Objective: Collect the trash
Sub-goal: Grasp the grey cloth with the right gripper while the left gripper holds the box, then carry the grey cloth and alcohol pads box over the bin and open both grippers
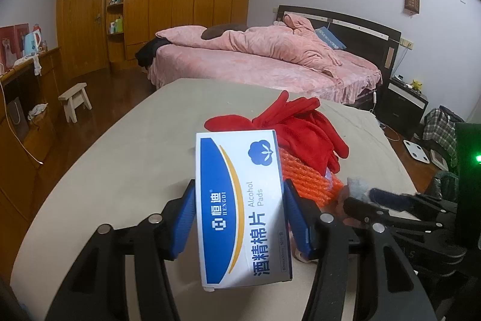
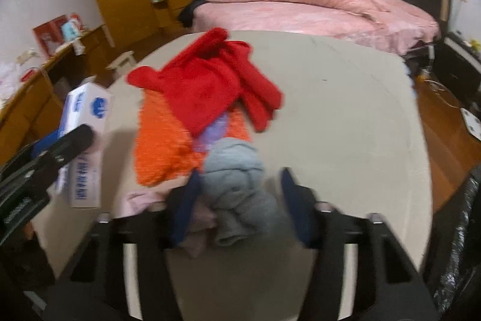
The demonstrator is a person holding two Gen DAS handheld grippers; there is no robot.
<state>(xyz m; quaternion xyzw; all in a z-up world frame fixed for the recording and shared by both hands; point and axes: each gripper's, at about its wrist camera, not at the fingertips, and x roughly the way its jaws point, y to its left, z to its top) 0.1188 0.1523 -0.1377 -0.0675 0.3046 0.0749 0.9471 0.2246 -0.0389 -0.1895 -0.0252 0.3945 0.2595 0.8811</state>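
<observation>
My left gripper (image 1: 239,218) sits level and pointing forward, its blue-padded jaws clamped on the two long sides of the alcohol pad box (image 1: 242,206), which is lifted off the worktop. My right gripper (image 2: 237,200) is just to its right, angled downward, jaws spread apart around a grey cloth bundle (image 2: 237,185).

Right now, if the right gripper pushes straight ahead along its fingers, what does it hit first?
The grey cloth bundle, already lying between the open right gripper fingers. Beyond it come the orange cloth and the red gloves. Depth is uncertain; the view is blurred.
</observation>
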